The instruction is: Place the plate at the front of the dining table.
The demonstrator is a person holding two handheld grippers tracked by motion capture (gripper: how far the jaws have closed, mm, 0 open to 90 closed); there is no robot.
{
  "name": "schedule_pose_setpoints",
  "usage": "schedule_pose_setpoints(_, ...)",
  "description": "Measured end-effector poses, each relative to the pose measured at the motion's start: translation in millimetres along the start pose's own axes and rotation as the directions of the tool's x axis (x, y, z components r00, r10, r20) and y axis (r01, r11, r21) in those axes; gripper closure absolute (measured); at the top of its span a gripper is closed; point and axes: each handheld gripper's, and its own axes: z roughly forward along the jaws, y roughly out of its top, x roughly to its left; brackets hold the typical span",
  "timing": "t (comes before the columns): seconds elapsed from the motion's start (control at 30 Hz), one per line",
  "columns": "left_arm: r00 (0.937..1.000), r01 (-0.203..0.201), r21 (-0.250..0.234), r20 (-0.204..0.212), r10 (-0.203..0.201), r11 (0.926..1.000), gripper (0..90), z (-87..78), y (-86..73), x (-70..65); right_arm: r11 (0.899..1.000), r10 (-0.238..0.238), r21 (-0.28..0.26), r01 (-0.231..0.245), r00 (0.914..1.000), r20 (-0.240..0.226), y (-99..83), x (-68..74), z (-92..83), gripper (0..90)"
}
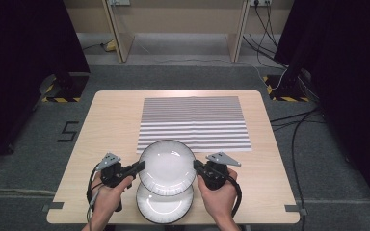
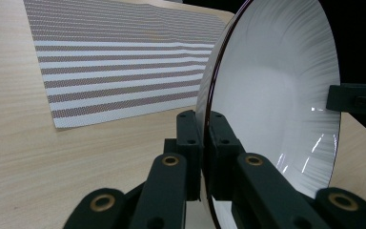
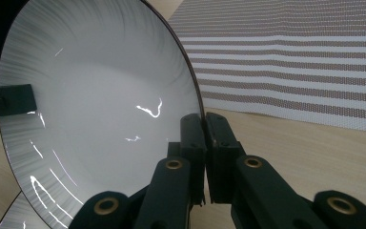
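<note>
A white plate with a dark rim [image 1: 167, 166] hangs above the table, held by both grippers at opposite edges. My left gripper [image 1: 140, 166] is shut on its left rim; the left gripper view has the rim pinched between the jaws of the left gripper [image 2: 203, 119] and the plate [image 2: 271, 100] rising edge-on. My right gripper [image 1: 196, 165] is shut on the right rim, seen up close as the right gripper [image 3: 205, 121] on the plate [image 3: 100, 105]. A second white plate [image 1: 164, 204] lies on the table under the lifted one, partly covered by it.
A grey-and-white striped placemat [image 1: 194, 123] lies flat on the far half of the wooden table [image 1: 111, 120], its near edge just beyond the held plate. Bare wood flanks both hands. Cables and stands sit on the floor around the table.
</note>
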Motion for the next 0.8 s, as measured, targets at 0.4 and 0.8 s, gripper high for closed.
schedule_pose_setpoints(0.4,0.9999,-0.008,-0.010,0.006,0.008,0.9999,85.5,1.2,4.8,-2.6,1.000,-0.002,-0.018,0.002,1.0000,0.006,3.2,-1.2,-4.1,87.6)
schedule_pose_setpoints(0.8,0.9998,-0.015,-0.021,0.009,0.015,0.9997,85.4,2.1,8.8,-3.3,1.000,-0.002,-0.029,0.002,0.9999,0.011,6.0,-1.2,-5.1,87.5)
